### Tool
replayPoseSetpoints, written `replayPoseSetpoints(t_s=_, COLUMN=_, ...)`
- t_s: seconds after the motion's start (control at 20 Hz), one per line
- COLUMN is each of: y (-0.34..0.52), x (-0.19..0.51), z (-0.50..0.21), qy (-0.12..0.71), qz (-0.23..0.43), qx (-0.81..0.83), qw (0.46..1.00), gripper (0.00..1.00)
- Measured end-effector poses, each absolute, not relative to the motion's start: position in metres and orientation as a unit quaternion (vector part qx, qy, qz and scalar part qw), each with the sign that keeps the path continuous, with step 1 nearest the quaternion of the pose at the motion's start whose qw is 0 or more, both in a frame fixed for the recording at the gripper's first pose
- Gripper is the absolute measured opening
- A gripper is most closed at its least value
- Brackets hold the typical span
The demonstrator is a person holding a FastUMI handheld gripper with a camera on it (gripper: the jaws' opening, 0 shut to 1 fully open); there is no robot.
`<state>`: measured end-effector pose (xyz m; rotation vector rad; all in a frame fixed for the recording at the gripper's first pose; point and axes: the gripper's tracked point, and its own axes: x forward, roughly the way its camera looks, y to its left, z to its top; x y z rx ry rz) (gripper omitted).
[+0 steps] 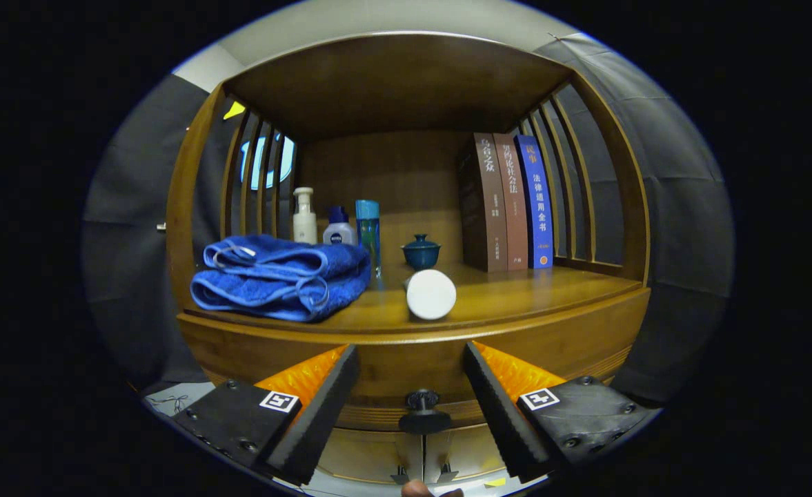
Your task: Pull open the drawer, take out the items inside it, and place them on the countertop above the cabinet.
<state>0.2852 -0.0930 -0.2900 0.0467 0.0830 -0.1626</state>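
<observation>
Wood surrounds most of what we see: a cabinet [406, 359] with a smooth, glossy counter [516, 297], a wooden roof overhead, a plain back panel and slatted sides. Behind the slats and around the cabinet hangs dark cloth, with a strip of pale wall above.

On the counter, a folded blue towel [278, 276] lies at the left front. Behind it stand a white pump bottle [303, 215], a small white bottle with a blue cap [339, 228] and a clear blue bottle [368, 231], close together. A small dark blue lidded cup [421, 252] sits near the middle, and just in front of it a white cylinder [430, 294] lies on its side with its round end toward us. Three books [509, 203] stand upright at the right rear.

Below the counter's front edge is the drawer [406, 414], and we cannot tell for sure that it is fully closed. Its dark knob [423, 413] sits between the fingers. The jaws of our gripper [409, 407] are spread wide apart, holding nothing and touching nothing, one to each side of the knob.
</observation>
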Motion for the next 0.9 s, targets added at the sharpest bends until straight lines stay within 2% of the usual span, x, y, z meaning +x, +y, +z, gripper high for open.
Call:
replayPoseSetpoints(t_s=0.4, y=-0.087, x=0.234, z=-0.235, qy=0.035, qz=-0.075, qx=0.028, qw=0.996, gripper=1.00)
replayPoseSetpoints(t_s=0.9, y=-0.061, x=0.135, z=-0.148, qy=0.038, qz=-0.061, qx=0.026, qw=0.997, gripper=1.00)
